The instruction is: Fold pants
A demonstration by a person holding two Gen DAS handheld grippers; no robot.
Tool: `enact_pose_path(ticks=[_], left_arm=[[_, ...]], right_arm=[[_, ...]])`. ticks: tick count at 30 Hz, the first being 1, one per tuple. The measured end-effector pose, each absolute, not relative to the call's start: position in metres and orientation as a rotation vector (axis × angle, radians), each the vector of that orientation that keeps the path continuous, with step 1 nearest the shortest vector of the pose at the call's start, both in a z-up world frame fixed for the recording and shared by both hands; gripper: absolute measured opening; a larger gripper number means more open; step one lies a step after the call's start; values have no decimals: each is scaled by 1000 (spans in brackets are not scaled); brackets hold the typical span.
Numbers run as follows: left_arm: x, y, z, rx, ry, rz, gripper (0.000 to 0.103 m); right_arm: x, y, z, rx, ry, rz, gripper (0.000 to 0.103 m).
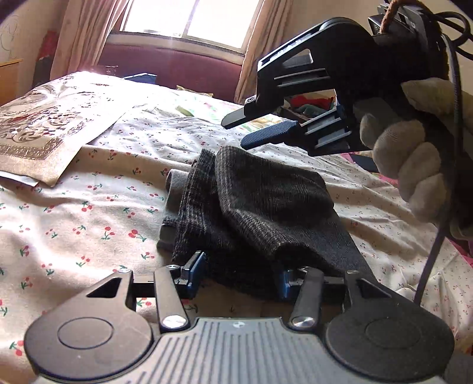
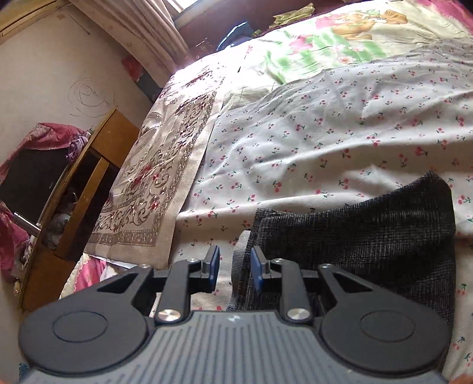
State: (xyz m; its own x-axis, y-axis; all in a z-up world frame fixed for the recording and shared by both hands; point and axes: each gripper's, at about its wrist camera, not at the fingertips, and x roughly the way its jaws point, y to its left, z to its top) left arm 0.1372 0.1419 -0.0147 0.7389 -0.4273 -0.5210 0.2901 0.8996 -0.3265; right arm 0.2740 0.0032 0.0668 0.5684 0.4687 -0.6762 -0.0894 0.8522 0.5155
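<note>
Dark grey checked pants [image 1: 251,203] lie bunched in a folded heap on the cherry-print bedsheet [image 1: 88,212]. My left gripper [image 1: 236,273] is open, its blue pads wide apart at the near edge of the heap. My right gripper [image 1: 251,131] hovers open and empty above the far side of the pants, held by a gloved hand [image 1: 414,165]. In the right wrist view, the right gripper [image 2: 235,265] is open above the pants' pale-lined edge [image 2: 241,257], and the dark pants [image 2: 369,230] spread to the right.
A gold patterned cloth [image 1: 38,127] lies on the bed's left part, also in the right wrist view [image 2: 165,165]. A wooden cabinet [image 2: 88,165] stands beside the bed. A window with curtains [image 1: 189,20] is behind the bed.
</note>
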Motion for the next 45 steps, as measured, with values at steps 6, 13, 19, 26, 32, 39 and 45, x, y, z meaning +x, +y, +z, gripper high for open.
enact_pose_path(ticks=[6,13,19,26,32,39,45], left_arm=[[134,157,-22,-362,632,-427,62],[109,161,-10,-405,615,-445,64],[118,144,-7,-380,630,-426,71],[136,127,5,-322,600,-449,42],[147,151,20,-317,520,-403,36],[163,177,-10,-338,615,-272,25],[130,188,4,-389,549,-314,40]], right_arm=[[277,4,79,196,909,285,43],[283,37,62,39,993,320,44],[294,65,39,-159,1011,266,46],[302,18,60,51,1046,290,8],[313,18,89,139,960,318,8],[332,58,38,142,985,345,1],[304,20,68,180,943,337,12]])
